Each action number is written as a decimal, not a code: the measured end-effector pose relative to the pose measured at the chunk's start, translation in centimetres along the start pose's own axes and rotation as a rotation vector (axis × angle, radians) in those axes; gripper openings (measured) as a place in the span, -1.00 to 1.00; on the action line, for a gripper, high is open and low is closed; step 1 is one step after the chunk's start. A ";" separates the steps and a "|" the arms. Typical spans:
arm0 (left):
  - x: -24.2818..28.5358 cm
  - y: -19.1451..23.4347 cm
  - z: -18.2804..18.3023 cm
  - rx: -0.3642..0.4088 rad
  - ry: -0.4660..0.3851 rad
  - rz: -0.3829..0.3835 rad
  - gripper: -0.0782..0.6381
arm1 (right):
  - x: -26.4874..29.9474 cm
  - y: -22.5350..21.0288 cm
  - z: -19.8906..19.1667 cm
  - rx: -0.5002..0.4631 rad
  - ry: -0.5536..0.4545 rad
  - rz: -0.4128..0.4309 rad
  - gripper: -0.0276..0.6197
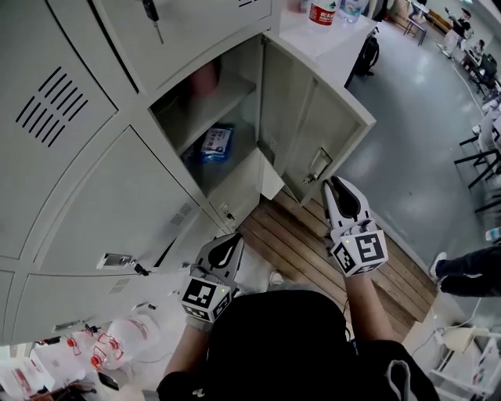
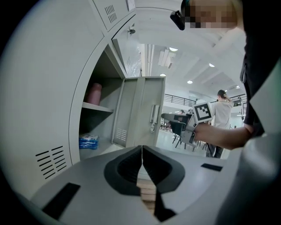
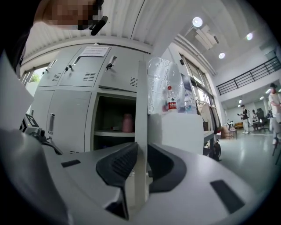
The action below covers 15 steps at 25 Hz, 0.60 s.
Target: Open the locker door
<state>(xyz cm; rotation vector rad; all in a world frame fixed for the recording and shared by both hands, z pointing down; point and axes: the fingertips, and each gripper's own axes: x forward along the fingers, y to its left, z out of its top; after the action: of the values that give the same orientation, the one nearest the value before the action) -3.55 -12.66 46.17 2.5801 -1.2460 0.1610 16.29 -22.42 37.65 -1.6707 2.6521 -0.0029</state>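
Observation:
The grey locker door [image 1: 313, 133] stands swung wide open, showing a compartment with a shelf [image 1: 210, 110], a pink cup [image 3: 127, 123] on it and a blue packet [image 1: 215, 143] below. My right gripper [image 1: 333, 186] is at the door's free edge below the latch. In the right gripper view the door edge [image 3: 141, 110] runs straight between the jaws, and my right gripper [image 3: 141, 162] is shut on it. My left gripper [image 1: 227, 244] hangs low in front of the lockers, shut with nothing in it [image 2: 142, 165]. The open door [image 2: 138, 110] shows ahead of it.
Shut locker doors [image 1: 102, 204] fill the left. Bottles [image 1: 322, 11] stand on the white top beside the lockers. A wooden platform [image 1: 313, 243] lies under the door. Plastic bottles [image 1: 129, 333] sit at the lower left. A person's leg [image 1: 466, 270] is at the right.

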 end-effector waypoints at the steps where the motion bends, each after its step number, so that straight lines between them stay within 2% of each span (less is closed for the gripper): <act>1: 0.1 -0.1 0.0 0.001 0.001 -0.003 -0.72 | 0.0 -0.6 -0.1 0.001 0.000 -0.011 -0.65; 8: 0.8 -0.6 0.1 0.007 0.006 -0.012 -0.72 | 0.4 -4.2 -0.4 -0.003 0.017 -0.076 -0.65; 15: 0.8 -0.9 0.1 0.007 0.012 -0.006 -0.72 | -0.5 -6.3 -0.2 0.049 0.011 -0.128 -0.65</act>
<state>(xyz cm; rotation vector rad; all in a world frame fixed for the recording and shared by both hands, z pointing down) -2.37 -12.78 46.09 2.5851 -1.2353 0.1805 22.17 -24.72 37.86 -1.8267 2.5258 -0.0768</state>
